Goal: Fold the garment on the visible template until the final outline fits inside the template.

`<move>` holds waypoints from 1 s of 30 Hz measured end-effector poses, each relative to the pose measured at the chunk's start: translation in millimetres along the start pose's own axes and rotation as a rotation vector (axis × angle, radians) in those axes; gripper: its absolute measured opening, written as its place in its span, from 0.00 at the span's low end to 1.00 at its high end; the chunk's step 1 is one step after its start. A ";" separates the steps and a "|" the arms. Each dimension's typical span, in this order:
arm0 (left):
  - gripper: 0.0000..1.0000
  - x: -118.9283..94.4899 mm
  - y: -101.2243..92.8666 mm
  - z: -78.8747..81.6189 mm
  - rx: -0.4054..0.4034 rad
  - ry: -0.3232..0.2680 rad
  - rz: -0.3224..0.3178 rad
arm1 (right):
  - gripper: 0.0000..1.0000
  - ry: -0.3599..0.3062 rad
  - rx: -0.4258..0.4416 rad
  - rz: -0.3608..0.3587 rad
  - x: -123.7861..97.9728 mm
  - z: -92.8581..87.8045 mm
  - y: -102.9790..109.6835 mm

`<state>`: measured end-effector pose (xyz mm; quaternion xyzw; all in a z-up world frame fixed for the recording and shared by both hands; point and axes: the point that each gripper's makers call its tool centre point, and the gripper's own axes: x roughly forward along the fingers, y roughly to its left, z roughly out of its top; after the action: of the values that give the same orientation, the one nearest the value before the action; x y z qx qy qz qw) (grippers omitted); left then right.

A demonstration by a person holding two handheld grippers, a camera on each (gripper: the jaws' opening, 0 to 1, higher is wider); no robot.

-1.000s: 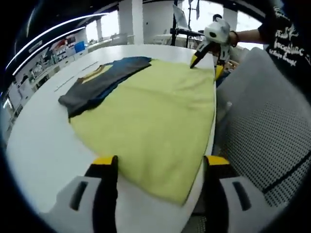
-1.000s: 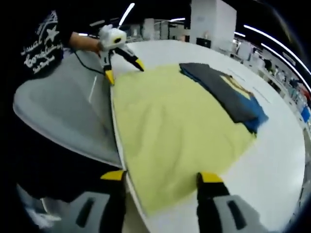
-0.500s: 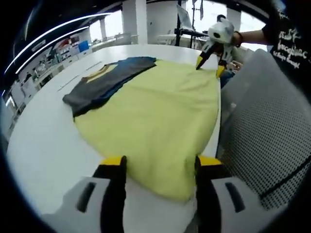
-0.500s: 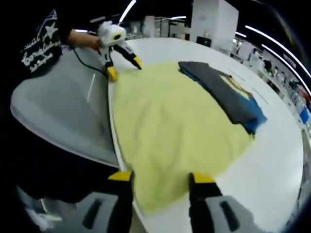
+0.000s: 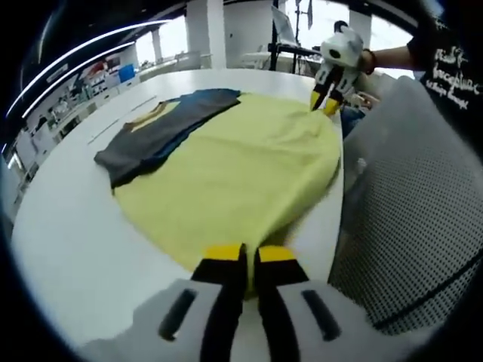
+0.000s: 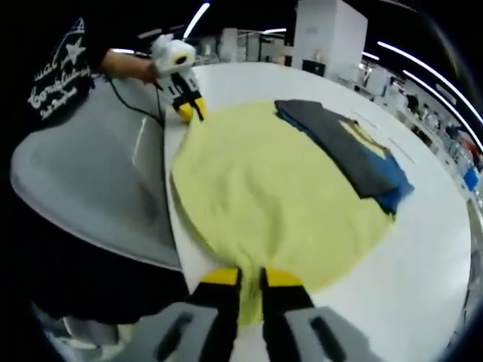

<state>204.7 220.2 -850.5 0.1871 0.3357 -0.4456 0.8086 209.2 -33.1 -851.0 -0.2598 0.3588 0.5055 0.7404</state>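
Note:
A pale yellow garment (image 5: 241, 162) lies spread on the white table (image 5: 68, 226), reaching its near edge. In the left gripper view my left gripper (image 5: 249, 256) is shut on the garment's nearest corner, and my right gripper (image 5: 327, 104) pinches the corner at the far end of the same edge. The right gripper view mirrors this. There my right gripper (image 6: 251, 277) is shut on the yellow garment (image 6: 272, 188), and my left gripper (image 6: 189, 111) grips the far corner. The cloth's edge curves inward between the two held corners.
A folded stack of dark grey and blue clothes (image 5: 162, 124) (image 6: 351, 147) lies beside the yellow garment's far side. A grey mesh chair (image 5: 407, 196) (image 6: 90, 173) stands against the table's near edge, with a person in a black printed shirt (image 6: 60, 75) behind it.
Both grippers went from open to shut on the yellow garment's near corners. The cloth's edge has pulled in from the table edge and its outline looks rounder.

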 end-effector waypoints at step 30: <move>0.00 -31.9 -25.2 -1.4 -0.140 0.002 -0.028 | 0.00 -0.030 0.061 0.086 -26.8 5.7 30.8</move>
<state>170.8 226.5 -828.9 0.1258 0.3692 -0.4320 0.8132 175.8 -33.0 -826.9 -0.2138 0.3739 0.5294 0.7309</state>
